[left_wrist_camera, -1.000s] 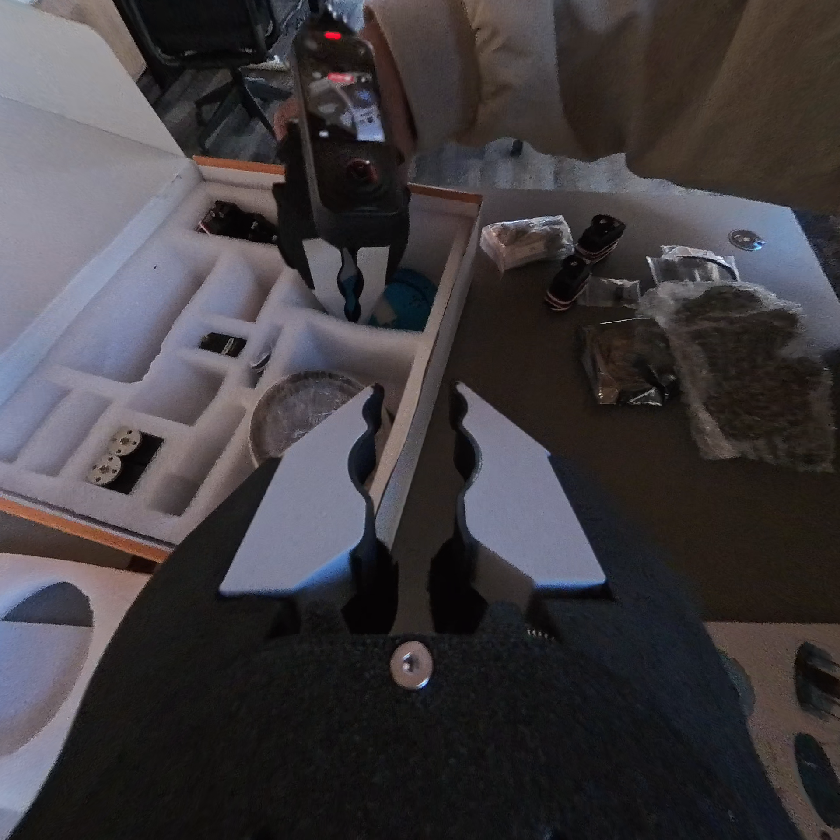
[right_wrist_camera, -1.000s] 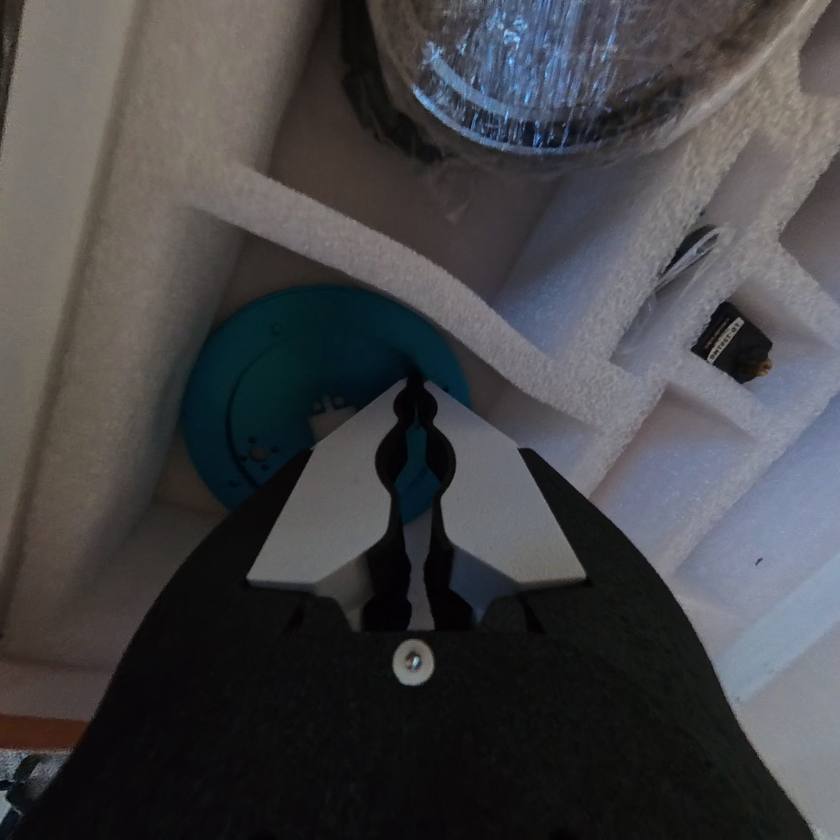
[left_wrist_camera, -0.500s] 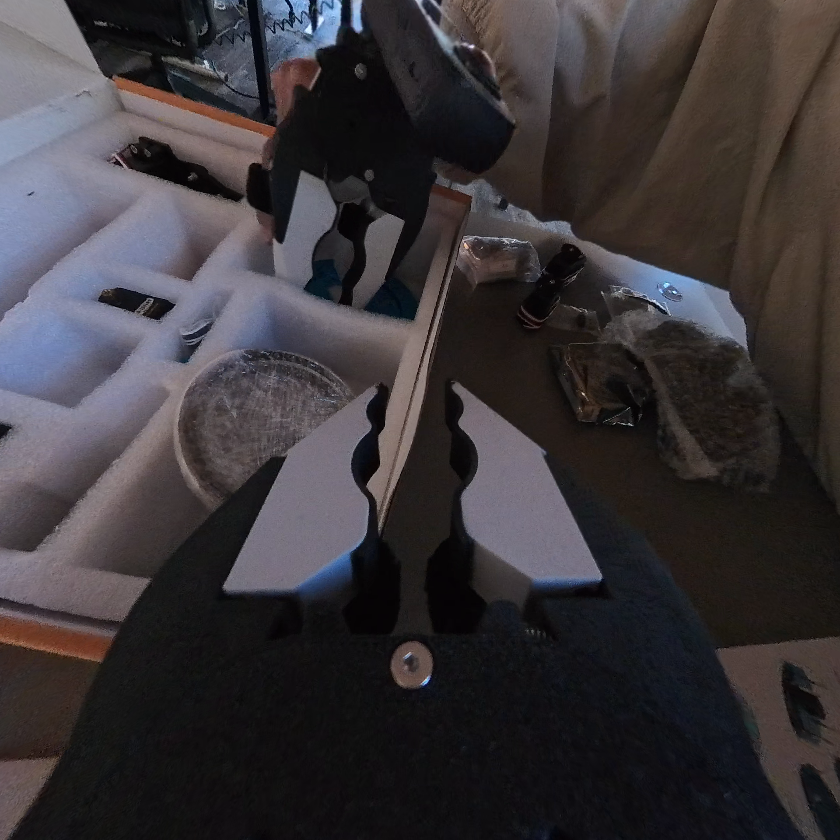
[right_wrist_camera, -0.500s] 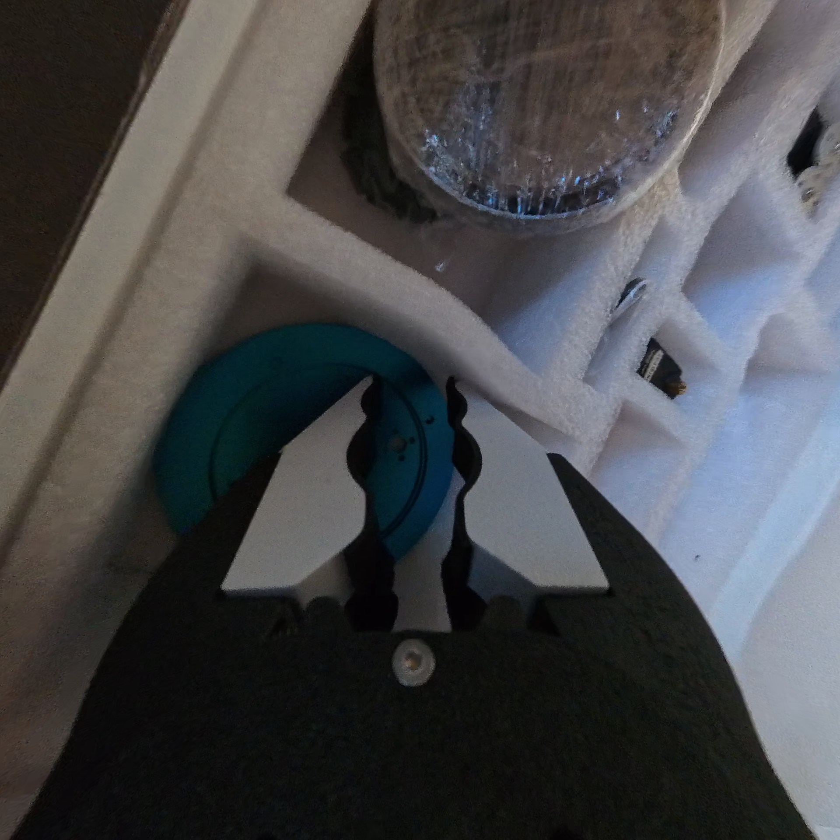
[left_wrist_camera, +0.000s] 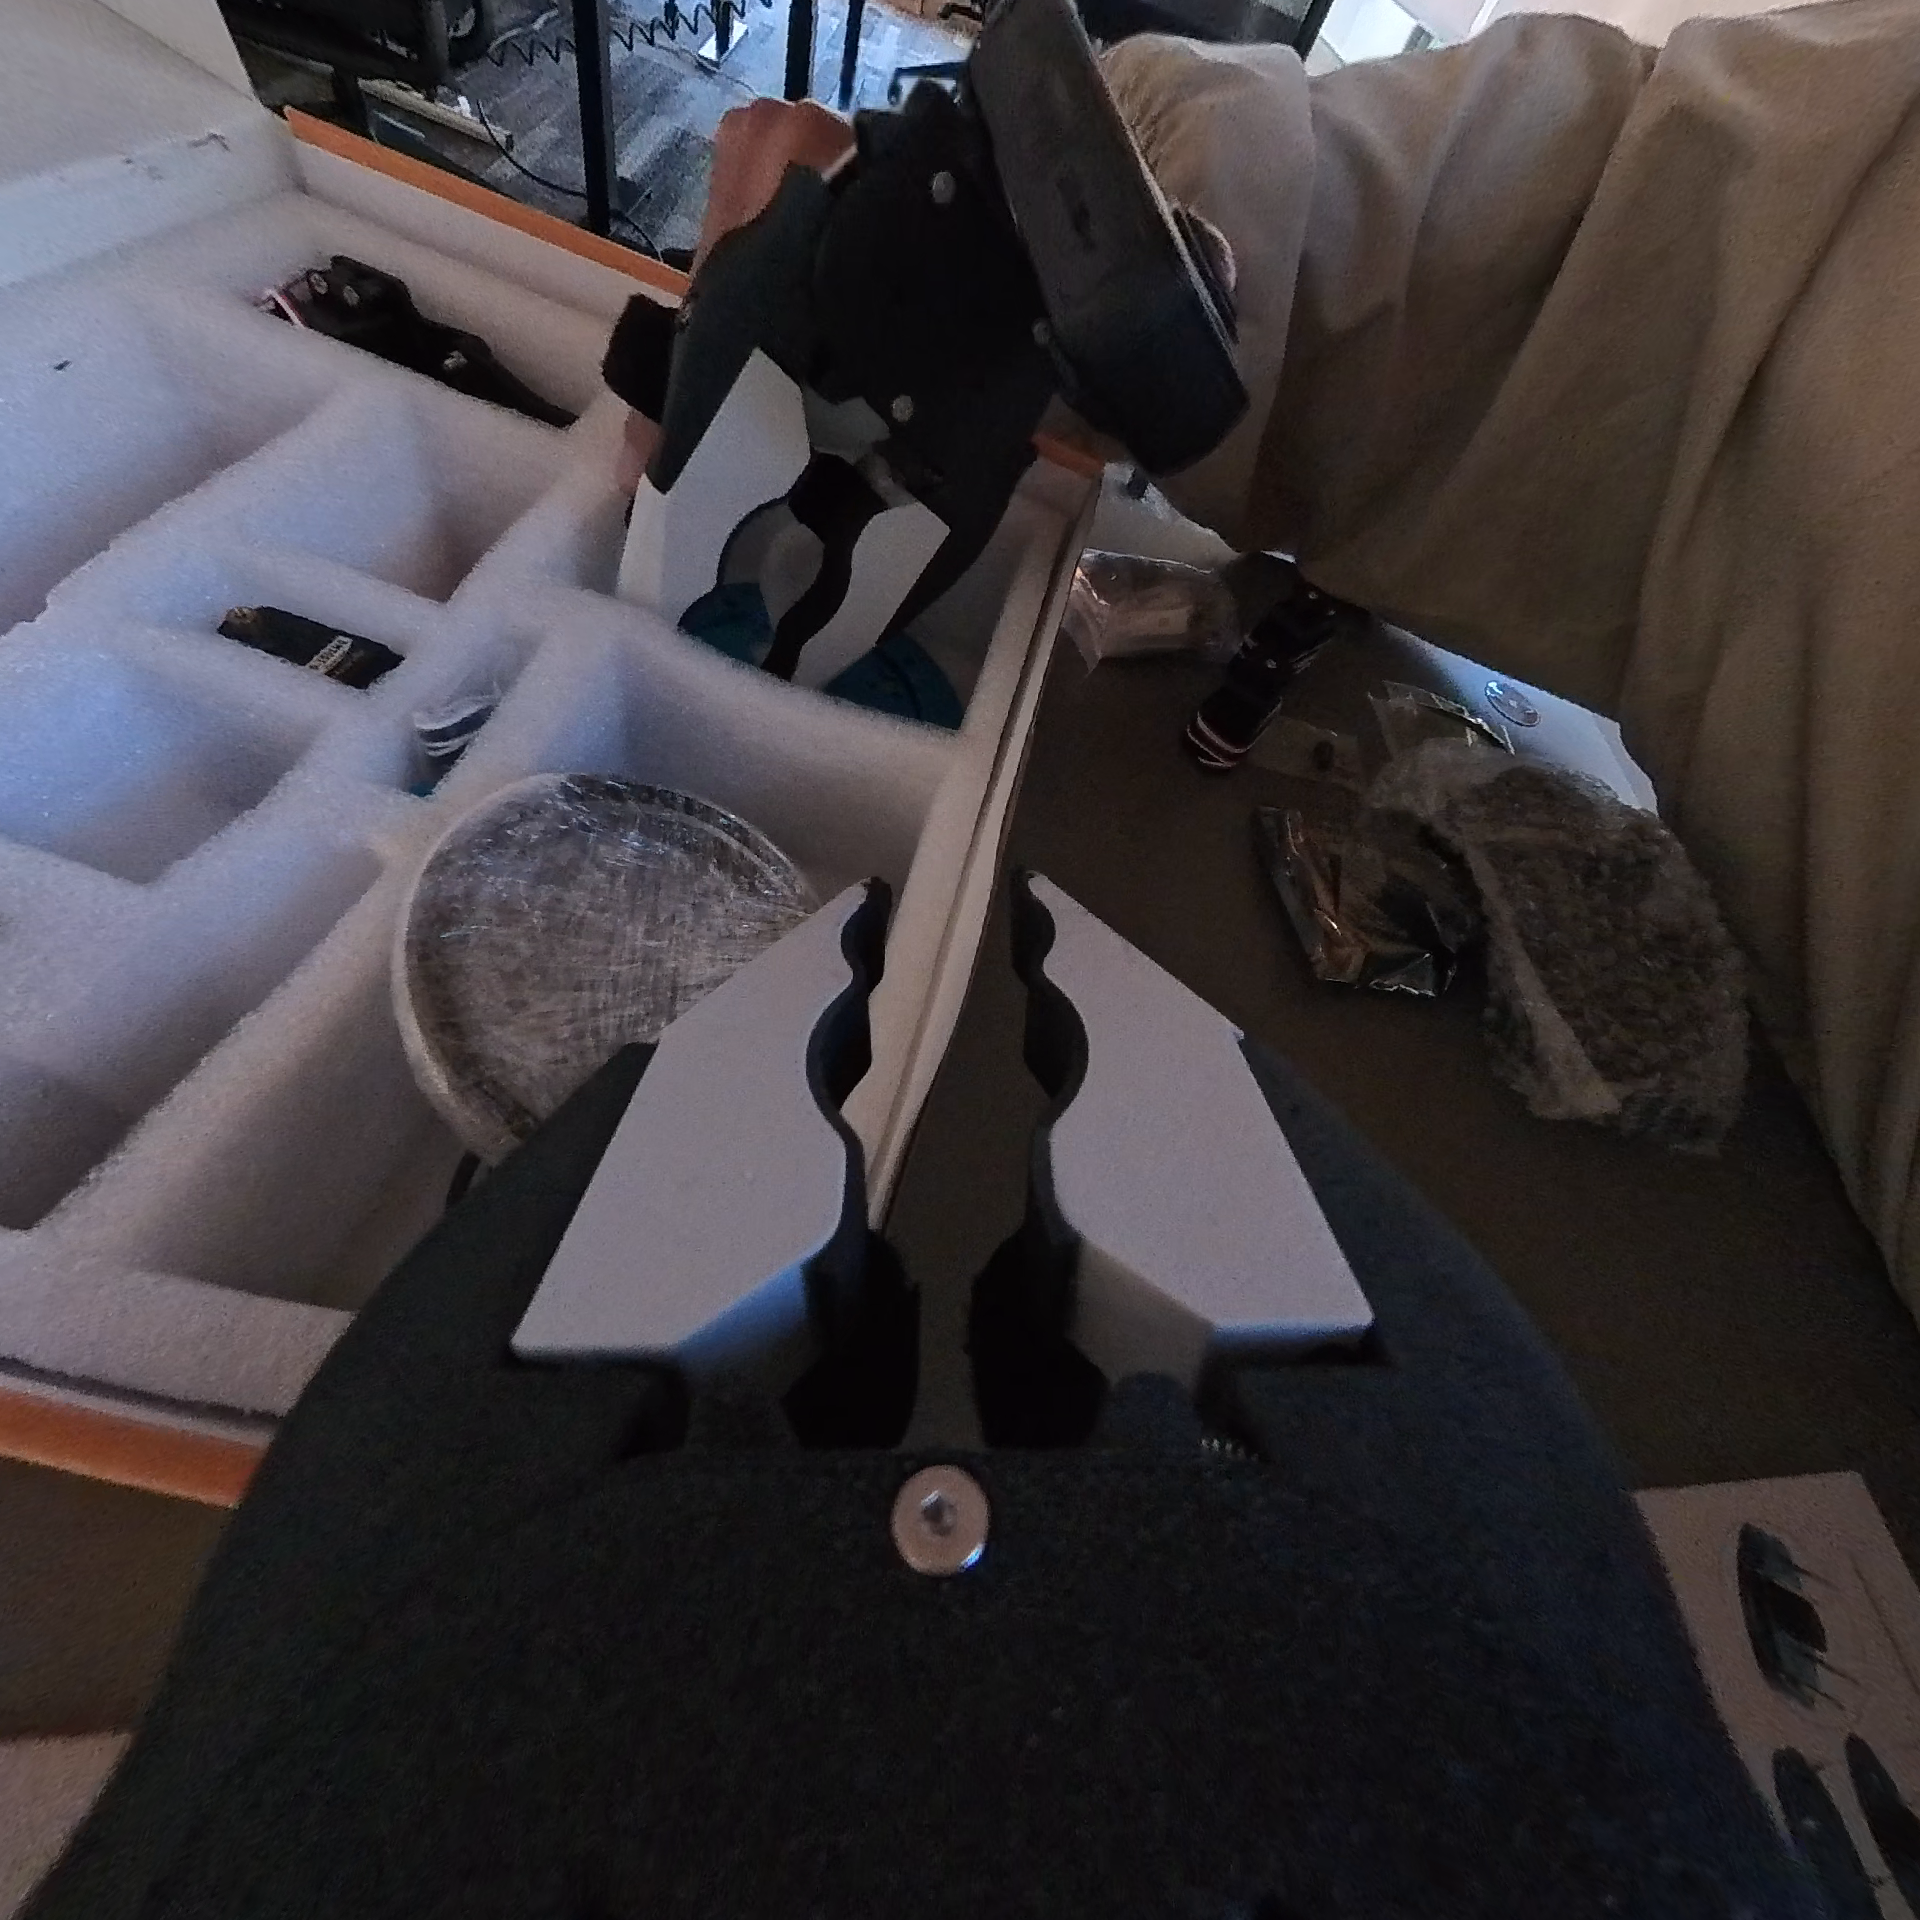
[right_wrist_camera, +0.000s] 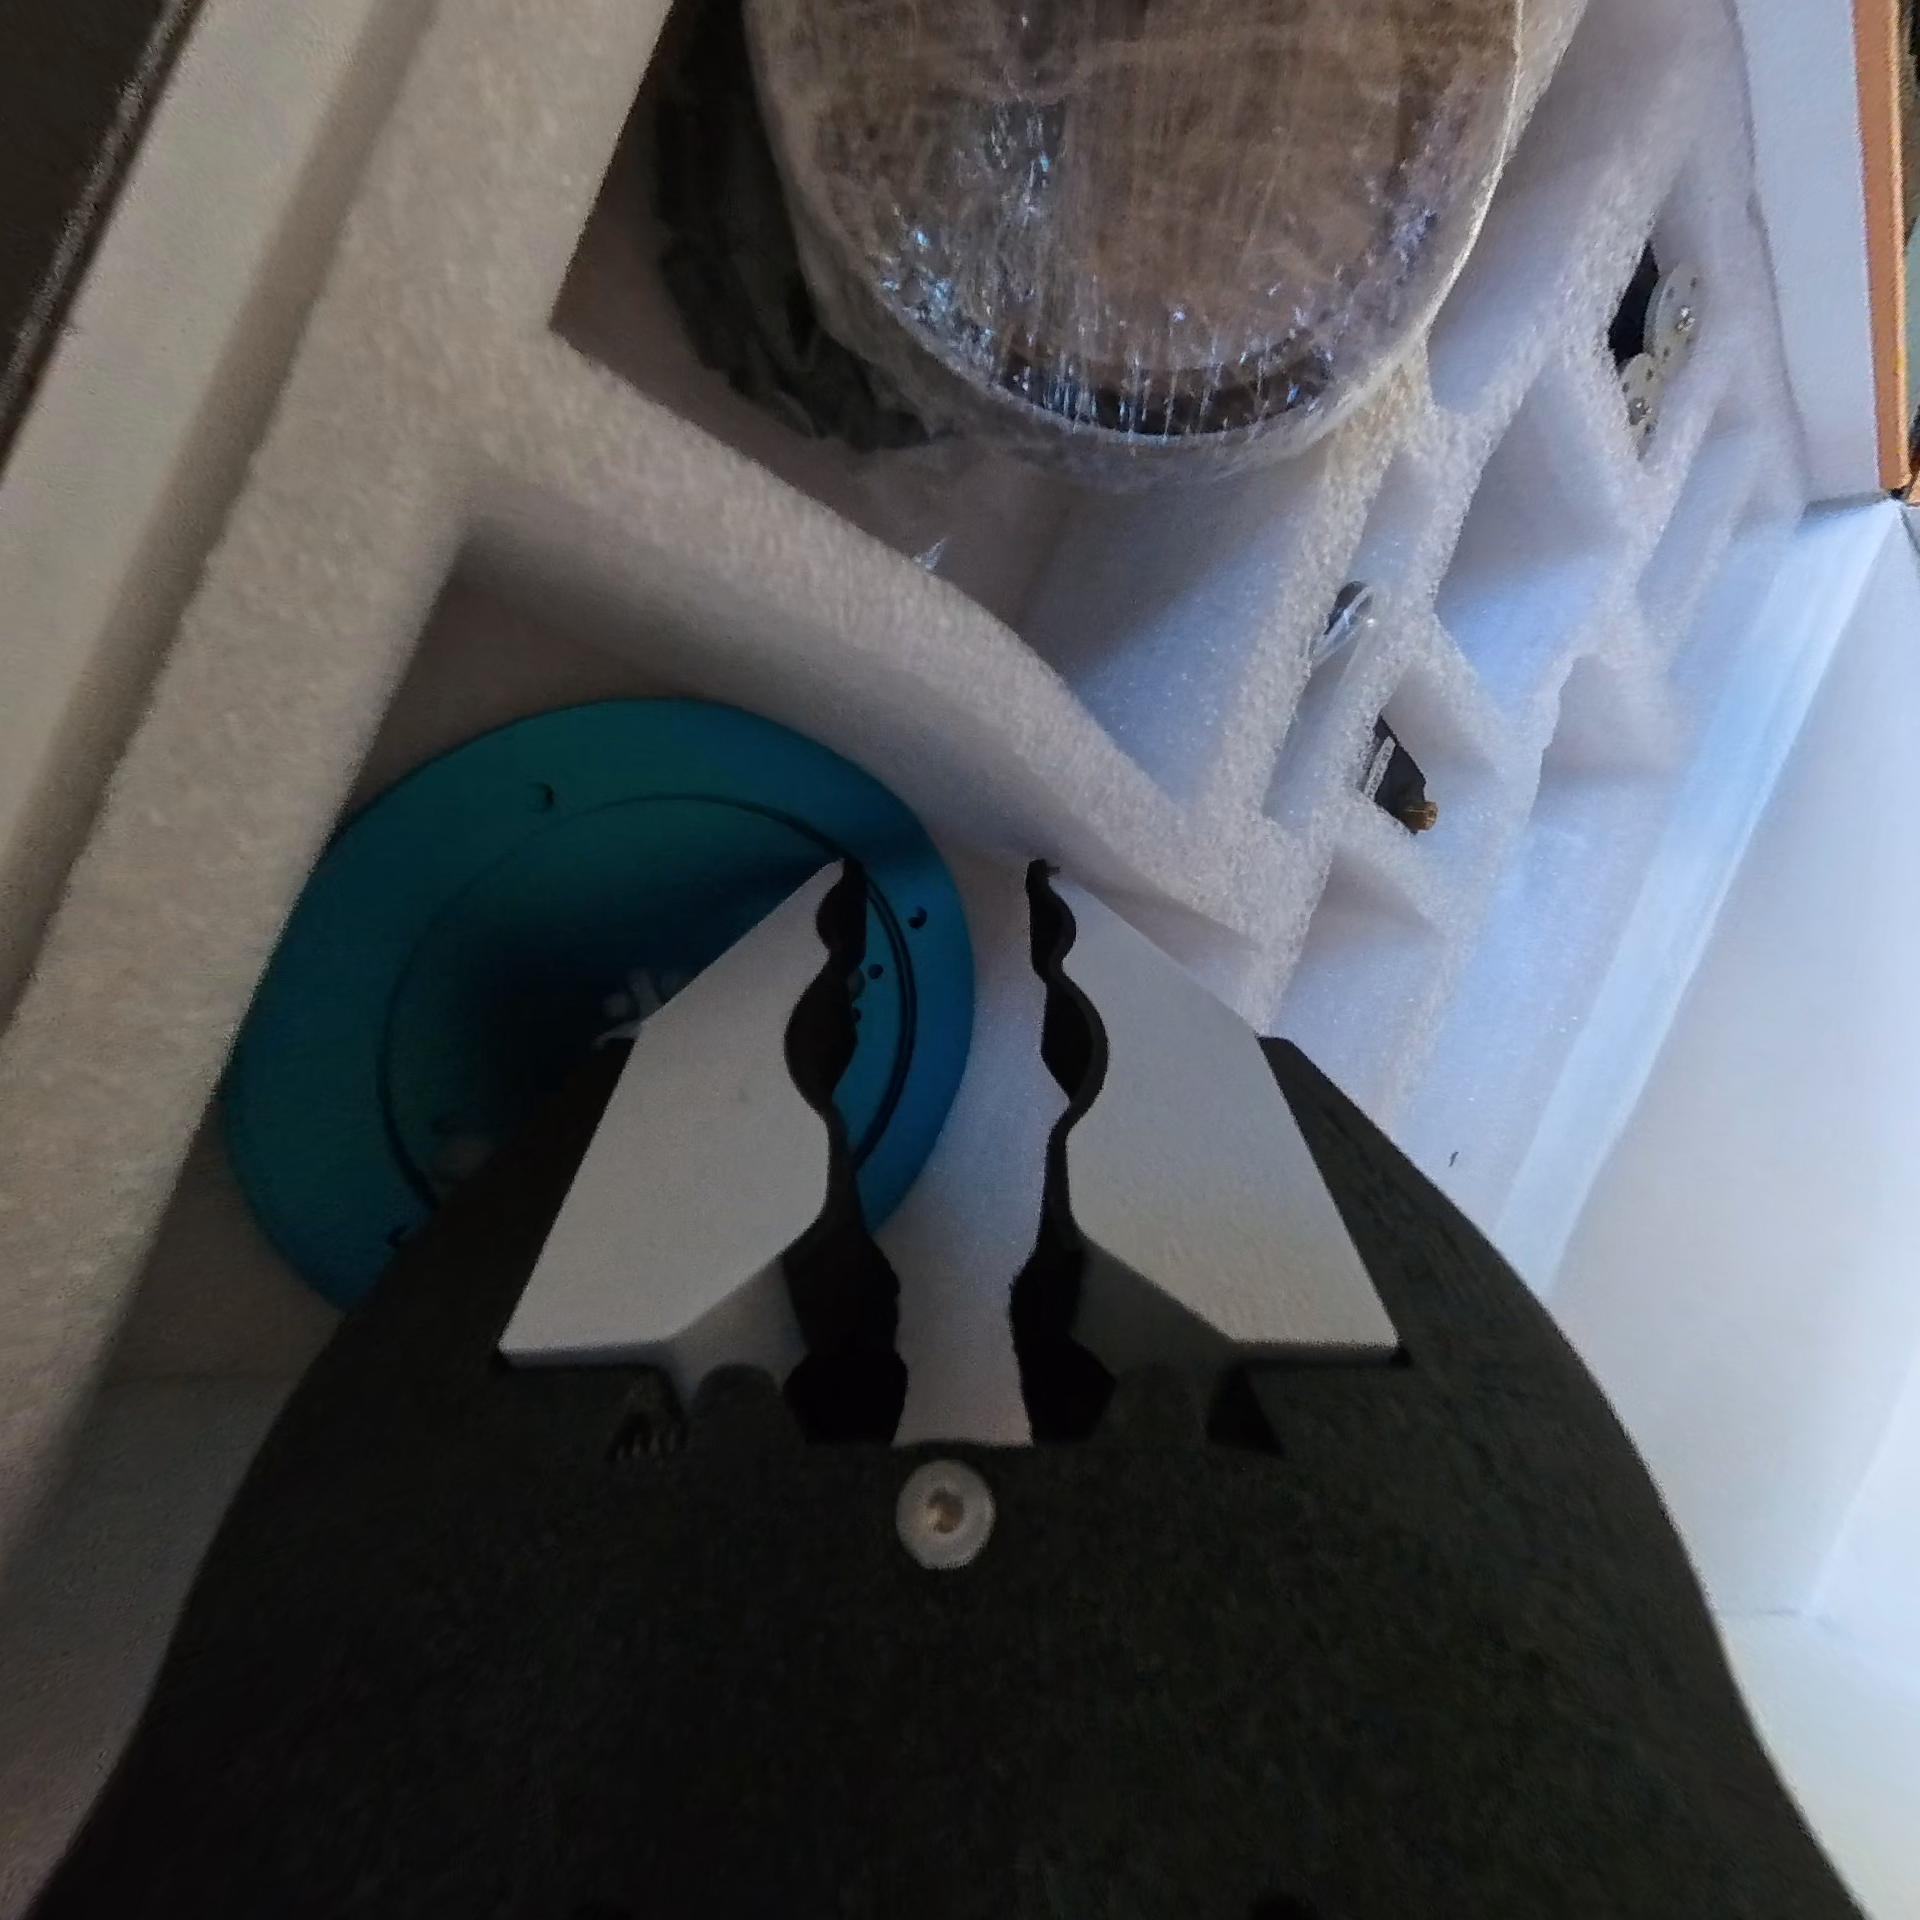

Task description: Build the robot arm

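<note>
Dim, cool-toned, with daylight from the upper background. Glare on the plastic-wrapped round dish (right_wrist_camera: 1101,197). Soft motion blur, fisheye bending at edges, deep foreground shadow.

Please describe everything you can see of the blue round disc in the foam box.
The blue disc is a flat, round plate, teal in colour, with a metallic-looking matt surface. It has a raised outer ring, a recessed inner circle and several small holes. It lies in a corner compartment of the white foam insert, partly tucked under a foam divider. The right gripper hangs open over its edge; contact cannot be judged.
</note>
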Available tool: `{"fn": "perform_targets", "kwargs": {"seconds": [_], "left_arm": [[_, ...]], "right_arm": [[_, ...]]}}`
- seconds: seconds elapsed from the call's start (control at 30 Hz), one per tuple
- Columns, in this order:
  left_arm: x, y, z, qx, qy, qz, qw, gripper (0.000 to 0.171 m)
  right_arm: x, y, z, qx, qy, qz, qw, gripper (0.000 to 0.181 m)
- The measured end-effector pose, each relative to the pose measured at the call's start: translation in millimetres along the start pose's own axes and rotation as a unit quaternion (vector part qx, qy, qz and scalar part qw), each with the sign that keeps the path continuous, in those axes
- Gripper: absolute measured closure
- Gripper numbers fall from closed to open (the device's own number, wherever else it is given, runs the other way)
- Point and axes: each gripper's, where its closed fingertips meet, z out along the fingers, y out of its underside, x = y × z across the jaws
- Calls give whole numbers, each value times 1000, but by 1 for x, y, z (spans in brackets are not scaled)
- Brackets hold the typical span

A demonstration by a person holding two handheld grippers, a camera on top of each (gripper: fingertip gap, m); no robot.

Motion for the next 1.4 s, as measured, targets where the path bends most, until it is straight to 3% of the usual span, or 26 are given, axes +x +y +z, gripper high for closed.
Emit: {"fn": "perform_targets", "kwargs": {"seconds": [0.1, 0.13, 0.17, 0.3, 0.4, 0.5, 0.53, 0.57, 0.63, 0.7, 0.77, 0.83, 0.9, 1.0, 1.03, 1.1, 1.2, 1.3, 1.4], "left_arm": [[-2, 0, 0, -1, -5, 1, 1000, 149], [-3, -1, 1, -1, -7, -1, 1000, 149], [-4, -2, 1, -3, -9, -6, 1000, 149], [-5, -12, 9, -44, -30, -22, 998, 141], [-13, -37, 21, -77, -72, -12, 994, 141], [-16, -62, 39, -96, -69, -4, 993, 141], [-20, -65, 45, -113, -70, 4, 991, 141], [-25, -66, 50, -130, -75, 11, 989, 141], [-38, -61, 60, -168, -92, 7, 981, 141], [-48, -45, 70, -225, -102, -24, 969, 141], [-46, -35, 85, -243, -82, -39, 966, 138], [-48, -30, 97, -249, -80, -31, 965, 136], [-54, -26, 103, -251, -99, -10, 963, 148], [-51, -24, 105, -253, -104, 48, 961, 171], [-49, -24, 105, -249, -102, 70, 960, 171], [-43, -26, 106, -232, -88, 97, 964, 171], [-53, -7, 106, -269, -91, 101, 953, 171], [-57, 0, 96, -277, -94, 102, 951, 171], [-63, 6, 86, -286, -109, 117, 945, 171]], "right_arm": [[1, 2, 0, -5, 4, 8, 1000, 152], [10, 2, -2, -2, 33, 12, 999, 181], [18, -3, -7, 22, 67, 9, 997, 181], [15, -1, -14, 31, 53, 24, 998, 179], [34, -4, -52, 76, 62, 122, 988, 177], [53, 3, -106, 114, 57, 271, 954, 175], [51, 11, -119, 109, 42, 330, 937, 172], [42, 16, -128, 97, 6, 381, 919, 152], [18, 35, -136, 28, -37, 449, 892, 148], [0, 39, -132, -19, -61, 466, 882, 136], [2, 37, -121, -33, -52, 493, 868, 137], [-8, 34, -105, -69, -93, 510, 852, 128], [-15, 36, -86, -97, -116, 521, 840, 127], [-22, 27, -55, -63, -153, 580, 798, 137], [-27, 24, -46, -54, -166, 594, 786, 137], [-30, 33, -37, -79, -158, 596, 783, 140], [-11, 35, -34, -63, -112, 617, 776, 139], [-14, 29, -24, -86, -139, 646, 745, 131], [-13, 27, -13, -105, -119, 639, 753, 137]]}}
